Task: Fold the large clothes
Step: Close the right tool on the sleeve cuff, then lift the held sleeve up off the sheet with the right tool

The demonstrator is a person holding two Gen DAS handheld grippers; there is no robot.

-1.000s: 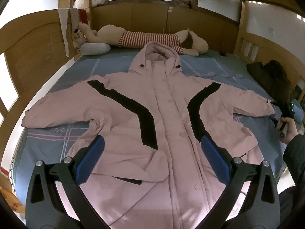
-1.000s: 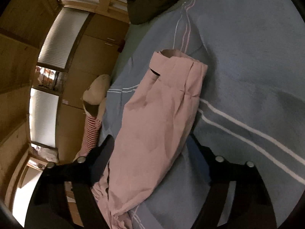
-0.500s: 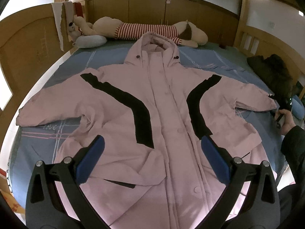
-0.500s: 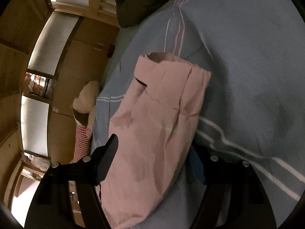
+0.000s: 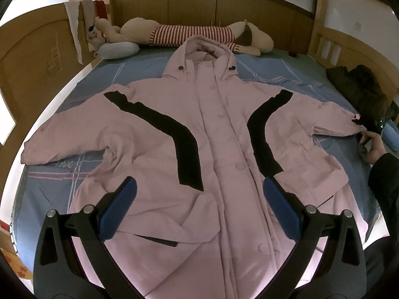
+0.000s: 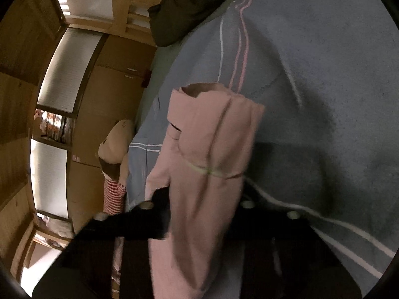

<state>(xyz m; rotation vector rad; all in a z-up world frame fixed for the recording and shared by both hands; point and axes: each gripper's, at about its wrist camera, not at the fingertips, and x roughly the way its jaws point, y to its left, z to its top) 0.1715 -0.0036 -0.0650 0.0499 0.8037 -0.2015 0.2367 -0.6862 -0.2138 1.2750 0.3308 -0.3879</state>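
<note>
A large pink hooded coat (image 5: 219, 134) with black curved stripes lies face up and spread out on the blue bed sheet (image 5: 281, 74), hood at the far end. My left gripper (image 5: 199, 196) is open and empty, hovering over the coat's lower hem. My right gripper (image 6: 204, 199) is closed around the coat's right sleeve near its cuff (image 6: 214, 129). In the left wrist view it shows at the far right, at the sleeve end (image 5: 361, 127).
A long plush dog in a striped shirt (image 5: 189, 35) lies at the head of the bed beside a grey pillow (image 5: 117, 49). A dark garment (image 5: 356, 87) sits at the right edge. Wooden bed rails (image 5: 37, 57) surround the mattress.
My right gripper has closed in on the pink sleeve near the cuff. The left gripper has moved slightly forward over the coat and stays open.
</note>
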